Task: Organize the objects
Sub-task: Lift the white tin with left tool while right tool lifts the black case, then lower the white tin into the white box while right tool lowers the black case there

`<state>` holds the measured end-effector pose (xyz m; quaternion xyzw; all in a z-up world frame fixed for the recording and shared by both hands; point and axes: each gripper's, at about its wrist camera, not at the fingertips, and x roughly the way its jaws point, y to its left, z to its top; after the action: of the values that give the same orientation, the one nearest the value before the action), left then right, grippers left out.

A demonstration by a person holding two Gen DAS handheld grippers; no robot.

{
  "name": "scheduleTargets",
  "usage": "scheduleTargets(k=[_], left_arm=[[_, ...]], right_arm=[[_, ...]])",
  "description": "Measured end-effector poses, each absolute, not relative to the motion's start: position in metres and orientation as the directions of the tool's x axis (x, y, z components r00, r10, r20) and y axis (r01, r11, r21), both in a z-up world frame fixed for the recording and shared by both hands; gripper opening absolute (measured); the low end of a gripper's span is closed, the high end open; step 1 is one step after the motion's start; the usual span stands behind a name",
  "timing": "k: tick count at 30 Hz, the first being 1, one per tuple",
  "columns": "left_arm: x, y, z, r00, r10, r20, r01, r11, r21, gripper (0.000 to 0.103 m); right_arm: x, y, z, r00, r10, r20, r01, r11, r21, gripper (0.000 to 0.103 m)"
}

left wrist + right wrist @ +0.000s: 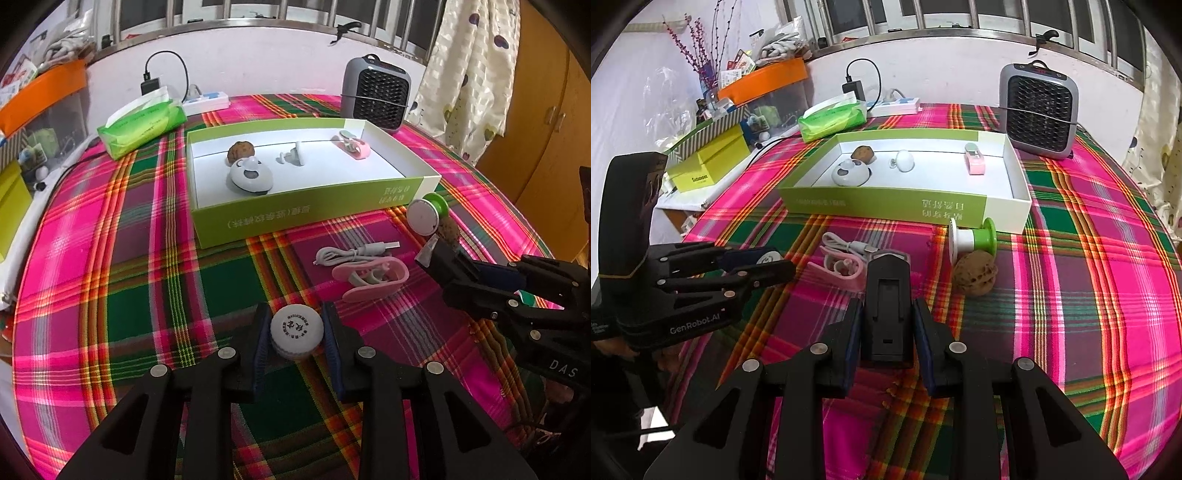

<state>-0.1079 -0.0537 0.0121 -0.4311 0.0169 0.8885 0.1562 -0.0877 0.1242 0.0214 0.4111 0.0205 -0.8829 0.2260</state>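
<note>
My left gripper (297, 334) is shut on a white round bottle cap (296, 329), held above the plaid cloth; it also shows in the right wrist view (764, 264). My right gripper (888, 321) is shut on a black rectangular device (888, 306); it shows at the right of the left wrist view (439, 258). The green-and-white open box (258, 218) holds a walnut (241, 150), a white round gadget (251, 179), a white clip (291, 155) and a pink item (352, 146). On the cloth lie a pink clip with a white cable (844, 258), a green-and-white spool (973, 238) and a walnut (975, 275).
A grey fan heater (1039, 110) stands behind the box at the right. A green tissue pack (833, 116) and a power strip (897, 105) lie at the back left. Yellow and orange boxes (709, 162) crowd a side shelf on the left.
</note>
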Motion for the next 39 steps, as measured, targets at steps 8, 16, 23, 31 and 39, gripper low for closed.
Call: scheduleTargets(k=[8, 16, 23, 31, 39], left_arm=[[-0.108, -0.055, 0.026, -0.607, 0.269, -0.748, -0.294, -0.95, -0.103, 0.025], [-0.115, -0.054, 0.04, -0.627, 0.281, -0.727, -0.299, -0.948, -0.108, 0.025], [-0.13, -0.048, 0.052, -0.639, 0.292, -0.712, -0.32, -0.942, -0.099, 0.025], [-0.157, -0.034, 0.06, -0.637, 0.314, -0.703, -0.349, -0.932, -0.1, 0.025], [-0.189, -0.027, 0.058, -0.626, 0.324, -0.709, -0.355, -0.928, -0.11, 0.025]], right_arm=[[-0.091, 0.126, 0.026, -0.57, -0.389, -0.724, 0.418, -0.896, 0.152, 0.028], [-0.097, 0.129, 0.04, -0.586, -0.402, -0.703, 0.426, -0.892, 0.155, 0.028], [-0.112, 0.132, 0.055, -0.607, -0.399, -0.687, 0.423, -0.895, 0.146, 0.028], [-0.152, 0.138, 0.07, -0.603, -0.417, -0.68, 0.428, -0.888, 0.165, 0.028], [-0.193, 0.136, 0.072, -0.582, -0.423, -0.695, 0.42, -0.888, 0.188, 0.028]])
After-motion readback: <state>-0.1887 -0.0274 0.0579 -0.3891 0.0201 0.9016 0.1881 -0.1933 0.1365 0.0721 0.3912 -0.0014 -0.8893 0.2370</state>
